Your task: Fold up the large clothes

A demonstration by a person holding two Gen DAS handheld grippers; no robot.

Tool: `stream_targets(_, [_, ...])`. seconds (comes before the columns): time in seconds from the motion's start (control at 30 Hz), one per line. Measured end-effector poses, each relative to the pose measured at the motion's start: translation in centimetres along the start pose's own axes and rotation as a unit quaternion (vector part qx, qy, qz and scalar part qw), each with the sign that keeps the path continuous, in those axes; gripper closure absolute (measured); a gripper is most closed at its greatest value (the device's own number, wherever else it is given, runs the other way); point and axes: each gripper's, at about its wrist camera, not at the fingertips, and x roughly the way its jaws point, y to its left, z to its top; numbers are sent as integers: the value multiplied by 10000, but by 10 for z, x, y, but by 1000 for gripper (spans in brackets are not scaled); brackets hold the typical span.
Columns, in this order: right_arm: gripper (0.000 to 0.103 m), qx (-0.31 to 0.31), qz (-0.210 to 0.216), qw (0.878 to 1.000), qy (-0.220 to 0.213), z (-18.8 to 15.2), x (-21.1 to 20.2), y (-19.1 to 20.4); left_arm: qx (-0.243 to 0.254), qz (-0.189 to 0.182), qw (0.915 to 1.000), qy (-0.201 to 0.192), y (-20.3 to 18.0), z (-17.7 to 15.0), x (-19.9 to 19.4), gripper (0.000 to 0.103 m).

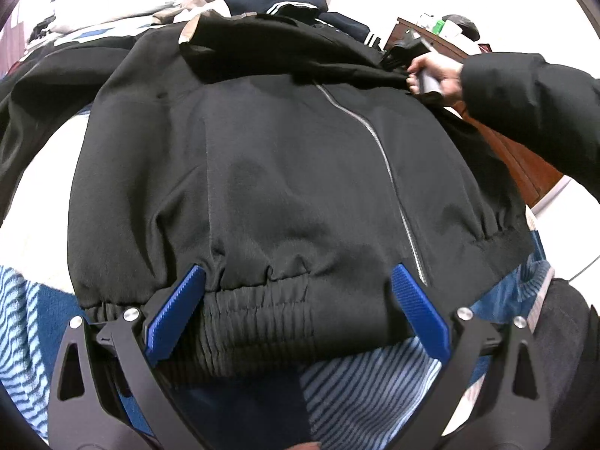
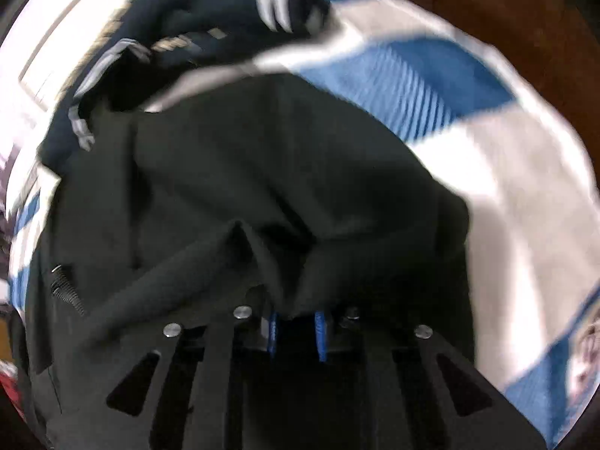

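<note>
Black jacket (image 1: 270, 157) lies front-up on the blue-and-white striped bedcover (image 1: 367, 386), zipper (image 1: 378, 150) running from collar at the far side to the elastic hem (image 1: 258, 311) at the near edge, so its long axis points straight away from the left gripper (image 1: 296, 307). That gripper's jaws stand wide, straddling the hem, pads not pressing. Right gripper (image 2: 296, 322), at the jacket's far right shoulder, has jaws drawn narrow on a bunched fold of the black cloth; it looks placed to carry that side inward.
</note>
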Motion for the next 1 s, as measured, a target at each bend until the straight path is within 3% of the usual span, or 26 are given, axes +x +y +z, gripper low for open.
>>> stream_targets(0.1, [89, -365, -238, 9990, 68, 2, 3, 9, -8, 12, 10000, -11, 0, 0, 0, 6])
stream_targets(0.2, [83, -502, -49, 9987, 89, -2, -13, 6, 15, 66, 10000, -28, -2, 0, -1, 6])
stream_targets(0.3, [57, -641, 289, 9974, -141, -27, -50, 6, 183, 135, 9997, -54, -6, -2, -3, 6])
stream_targets(0.33, [48, -706, 510, 9960, -209, -46, -70, 6, 215, 150, 9996, -72, -8, -3, -5, 6])
stream_targets(0.5, [46, -1389, 1134, 9837, -150, -143, -145, 7, -17, -31, 9999, -148, -2, 2, -14, 6])
stream_targets(0.57, [40, -1517, 1362, 9790, -53, -183, -171, 6, -158, -139, 9996, -170, 2, 5, -22, 6])
stream_targets(0.7, [30, -1800, 1675, 9693, -61, -270, -218, -3, -271, 54, 9988, -415, 11, 13, -47, 6])
stream_targets(0.77, [24, -2032, 1718, 9638, -144, -308, -229, 3, -315, 173, 9978, -554, 19, 16, -62, 6])
stream_targets(0.87, [24, -2731, 1639, 9476, -231, -366, -235, 21, -469, 425, 9958, -659, 41, 18, -88, 6])
stream_targets(1.0, [24, -2964, 1726, 9386, -355, -415, -233, 29, -880, 775, 9893, -871, 88, 17, -130, 6])
